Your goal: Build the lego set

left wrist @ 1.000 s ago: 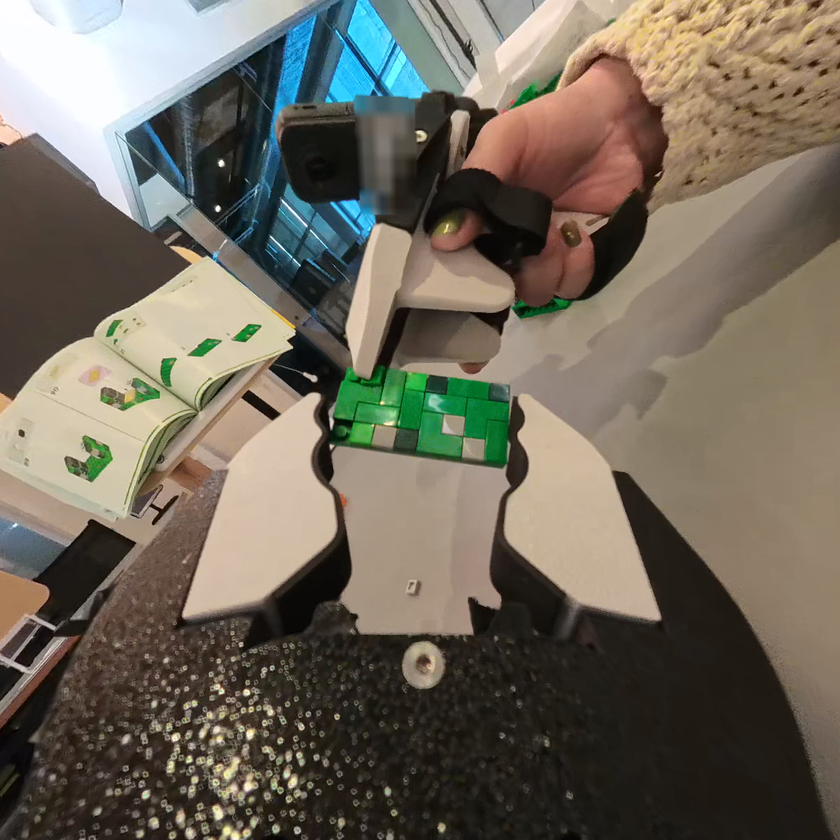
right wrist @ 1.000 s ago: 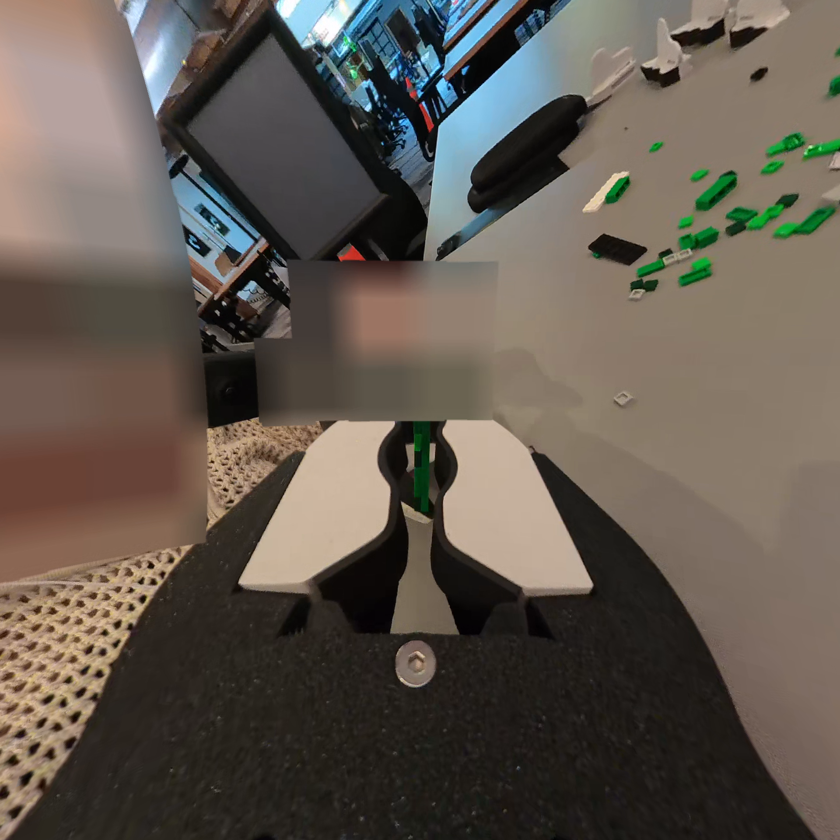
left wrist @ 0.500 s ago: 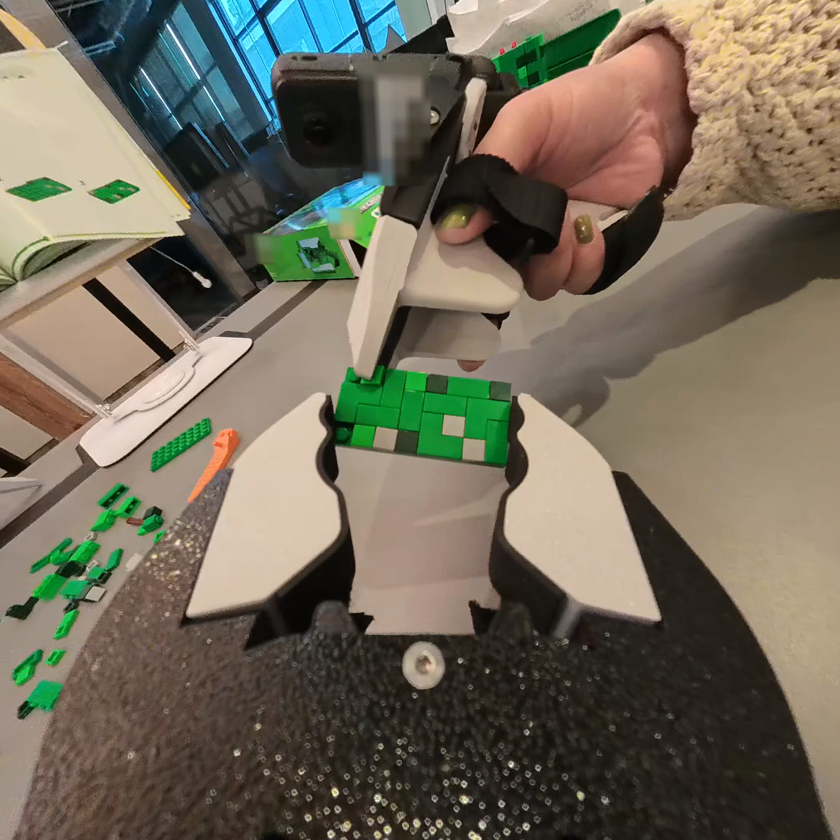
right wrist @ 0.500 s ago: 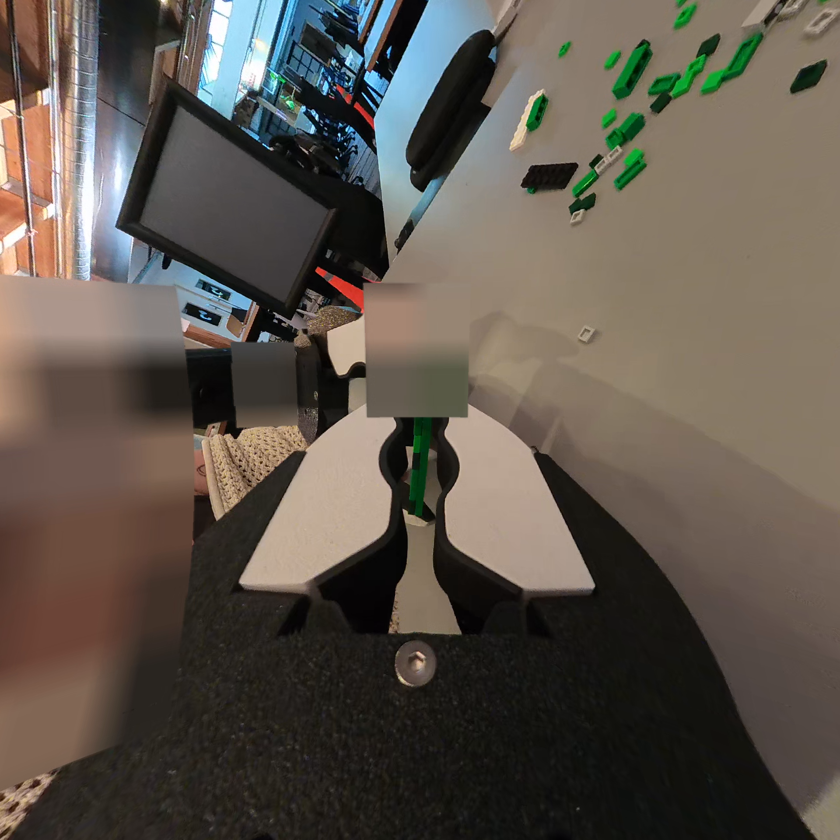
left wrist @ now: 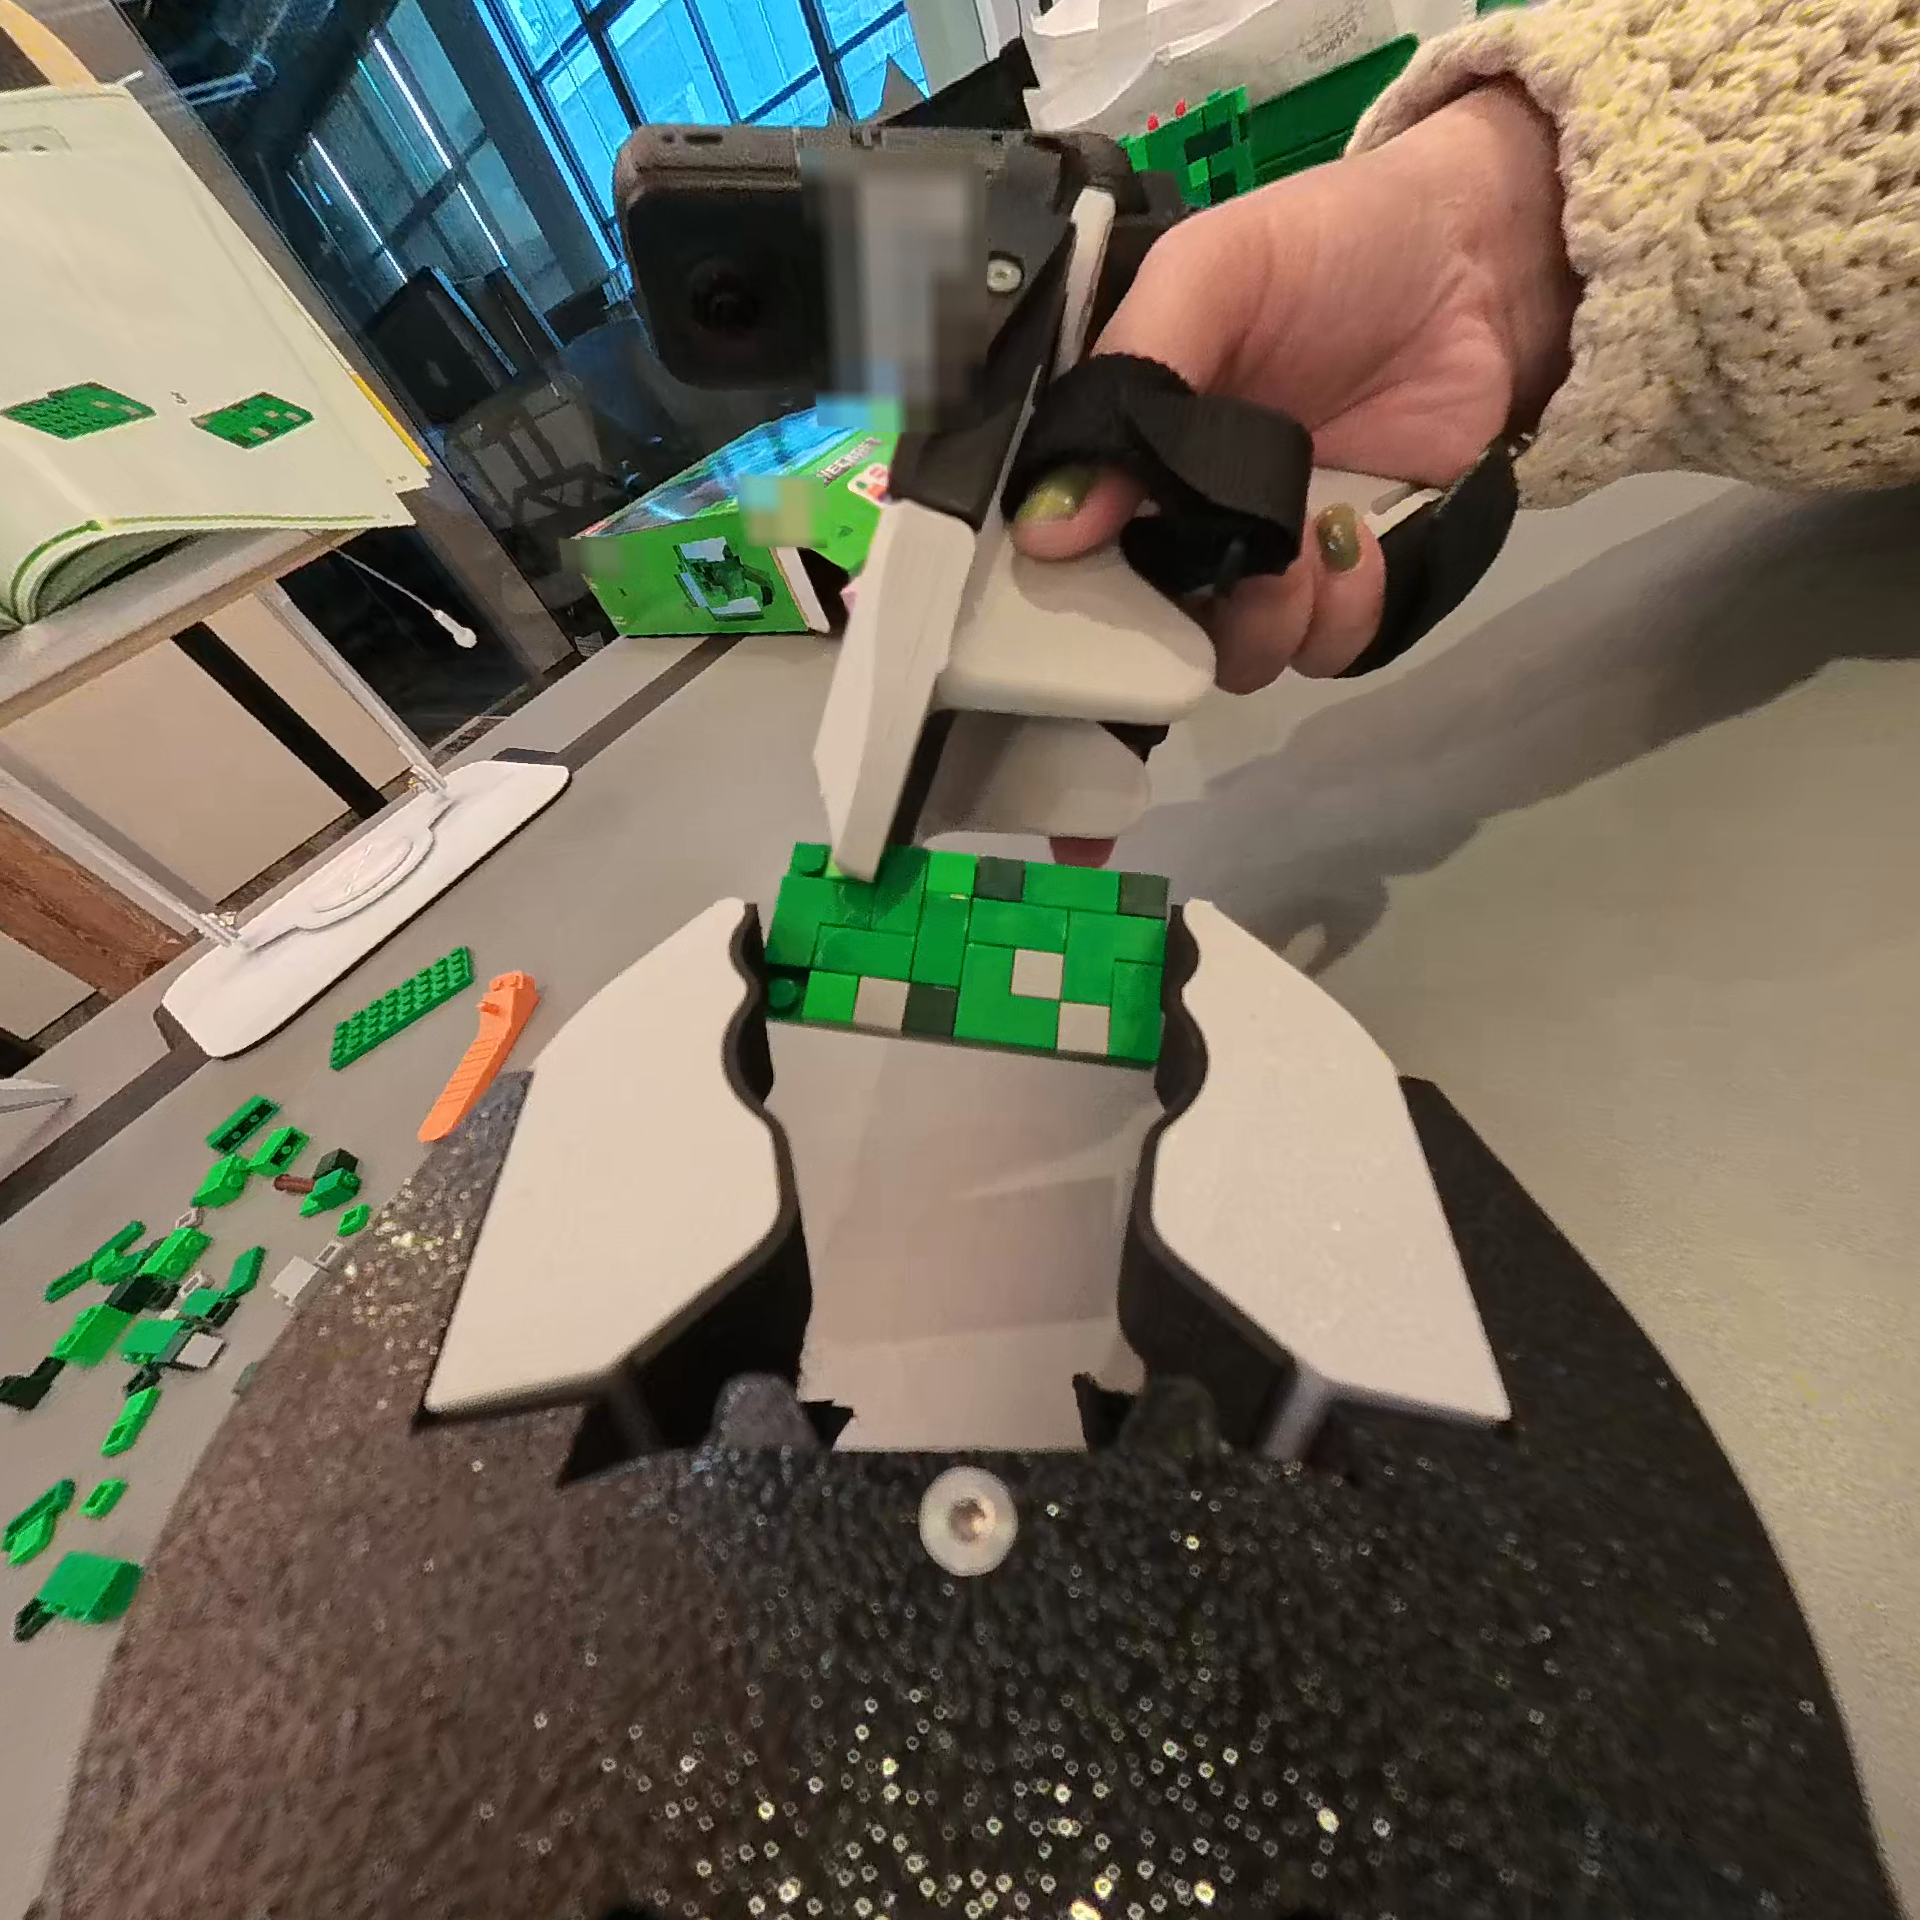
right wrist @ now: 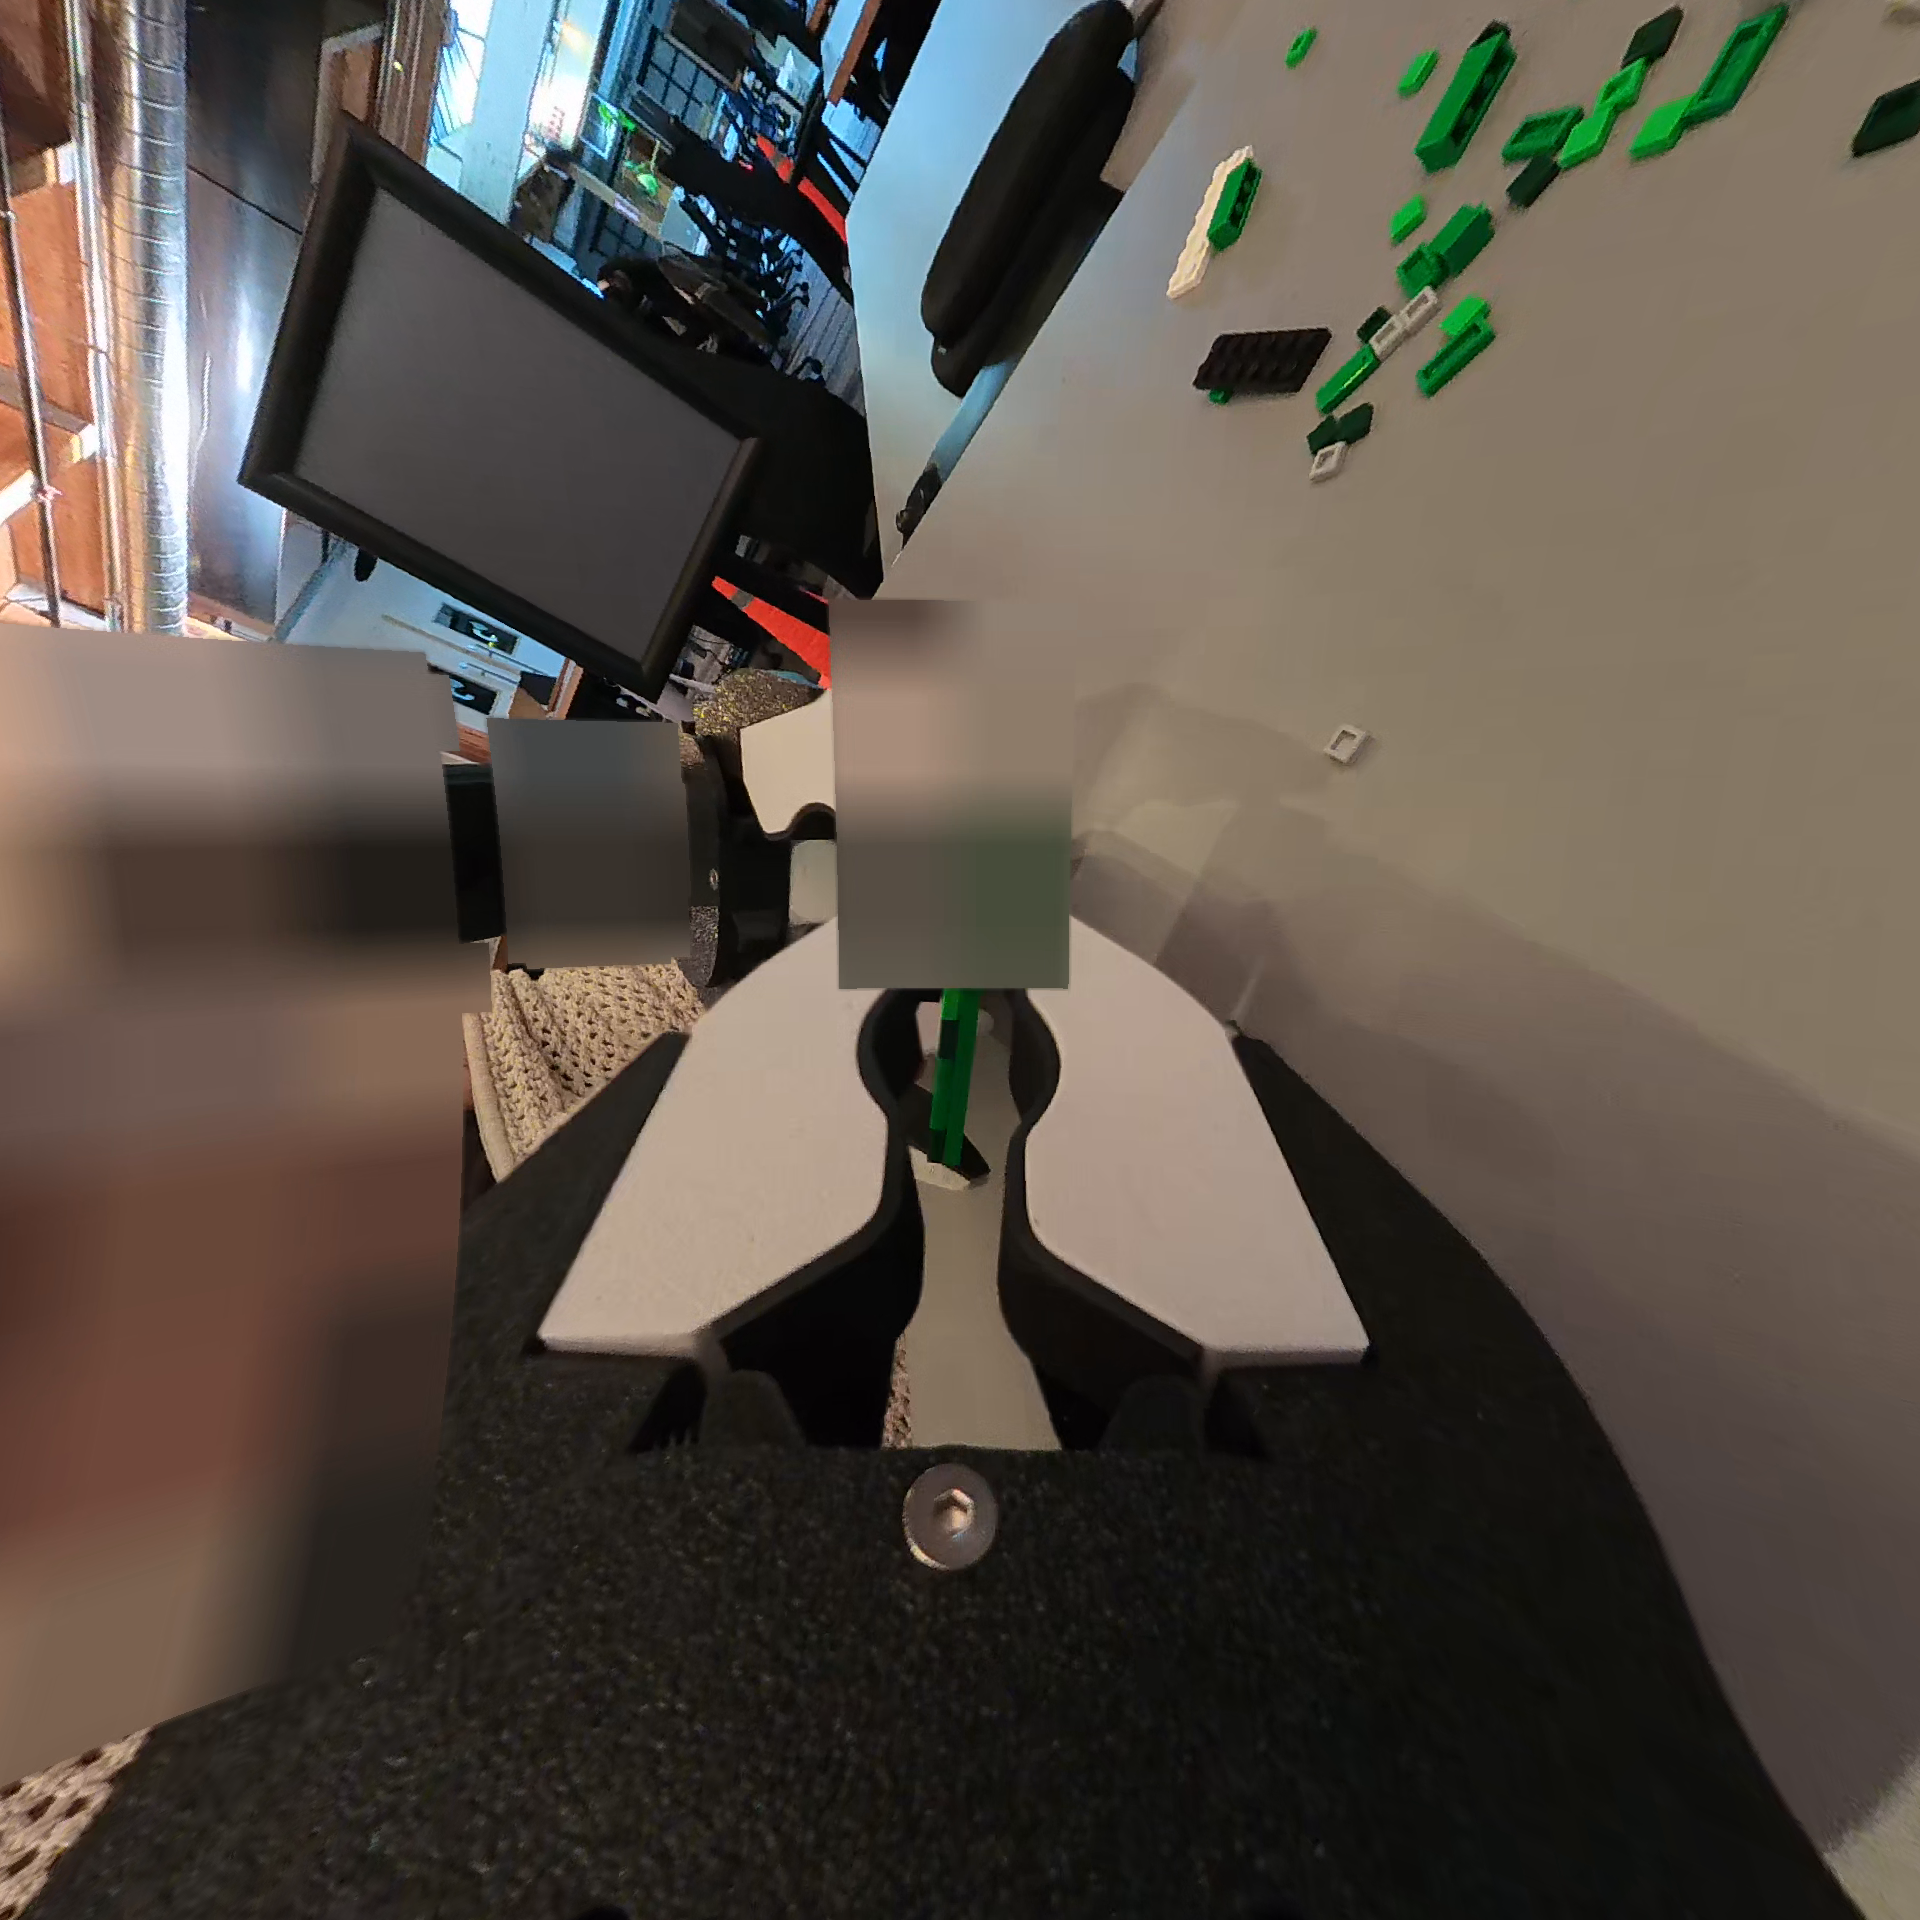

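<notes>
A flat green lego assembly [left wrist: 966, 966] with white and dark green squares is held by its two short ends between the fingers of my left gripper [left wrist: 966, 987], above the grey table [left wrist: 1610, 987]. My right gripper [left wrist: 862, 868], held in a hand with a knitted sleeve, comes down from above. Its jaws pinch the assembly's far left corner. In the right wrist view the assembly [right wrist: 956, 1081] shows edge-on between the nearly closed fingers of my right gripper [right wrist: 956, 997]. A mosaic patch hides the fingertips there.
Loose green pieces [left wrist: 156, 1330], a green plate [left wrist: 400, 1008] and an orange brick separator [left wrist: 478, 1049] lie on the left. An open instruction booklet [left wrist: 156, 416] sits on a white stand [left wrist: 364, 894]. A green box [left wrist: 727, 561] stands behind. More loose pieces [right wrist: 1455, 239] and a black plate [right wrist: 1262, 358] show in the right wrist view. The tips of both grippers are at nearly the same place. From either gripper's tips it is about 20 cm to the black plate [right wrist: 1262, 358].
Both grippers have swung together with the assembly, so the background shifted from the booklet to the table and loose pieces. Both holds on the assembly look unchanged.
</notes>
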Demonstrator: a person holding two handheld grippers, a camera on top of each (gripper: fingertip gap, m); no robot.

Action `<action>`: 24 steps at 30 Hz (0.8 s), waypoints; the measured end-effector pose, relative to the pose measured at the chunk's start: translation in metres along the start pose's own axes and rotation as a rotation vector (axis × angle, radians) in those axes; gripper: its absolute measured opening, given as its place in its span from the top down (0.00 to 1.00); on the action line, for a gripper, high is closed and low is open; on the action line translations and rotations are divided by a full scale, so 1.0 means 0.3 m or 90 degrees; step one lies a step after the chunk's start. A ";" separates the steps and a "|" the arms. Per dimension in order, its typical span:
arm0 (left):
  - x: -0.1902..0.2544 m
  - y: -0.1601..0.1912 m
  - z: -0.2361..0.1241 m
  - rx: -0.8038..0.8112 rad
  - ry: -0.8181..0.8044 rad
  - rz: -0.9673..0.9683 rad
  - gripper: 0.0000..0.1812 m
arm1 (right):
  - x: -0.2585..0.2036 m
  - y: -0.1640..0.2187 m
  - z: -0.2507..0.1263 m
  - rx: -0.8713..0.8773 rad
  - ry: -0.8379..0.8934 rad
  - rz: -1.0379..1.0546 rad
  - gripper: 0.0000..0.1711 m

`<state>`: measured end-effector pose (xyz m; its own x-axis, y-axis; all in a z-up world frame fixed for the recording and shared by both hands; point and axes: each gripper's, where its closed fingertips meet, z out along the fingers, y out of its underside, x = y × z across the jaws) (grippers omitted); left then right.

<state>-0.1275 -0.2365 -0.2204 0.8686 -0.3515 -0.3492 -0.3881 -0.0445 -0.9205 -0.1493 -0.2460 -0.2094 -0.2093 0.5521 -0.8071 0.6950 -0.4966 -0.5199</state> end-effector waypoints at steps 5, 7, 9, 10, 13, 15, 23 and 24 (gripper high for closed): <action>0.001 -0.002 -0.002 0.003 0.000 0.002 0.60 | -0.006 0.000 0.003 0.000 -0.009 -0.002 0.95; 0.002 -0.003 -0.002 0.003 0.000 0.007 0.60 | -0.008 0.003 0.002 -0.004 -0.010 -0.010 0.95; 0.002 -0.006 -0.004 0.006 -0.002 0.013 0.60 | -0.010 0.007 0.002 -0.008 -0.006 -0.023 0.96; 0.004 -0.007 -0.005 0.008 -0.002 0.018 0.60 | -0.013 0.008 0.001 -0.011 -0.005 -0.029 0.96; 0.005 -0.017 -0.009 0.017 -0.009 0.041 0.60 | -0.022 0.011 -0.001 -0.014 -0.010 -0.046 0.96; 0.009 -0.015 -0.008 0.013 -0.012 0.054 0.60 | -0.021 0.016 -0.002 -0.019 -0.002 -0.057 0.96; -0.014 -0.018 -0.015 0.022 -0.012 0.017 0.60 | 0.002 -0.030 -0.036 0.045 0.053 -0.149 0.87; -0.015 -0.016 -0.015 0.022 -0.008 0.007 0.60 | 0.005 -0.030 -0.037 0.044 0.055 -0.151 0.87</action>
<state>-0.1310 -0.2390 -0.2137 0.8682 -0.3396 -0.3619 -0.3874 -0.0081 -0.9219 -0.1480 -0.2333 -0.2028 -0.2991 0.7125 -0.6347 0.5837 -0.3895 -0.7124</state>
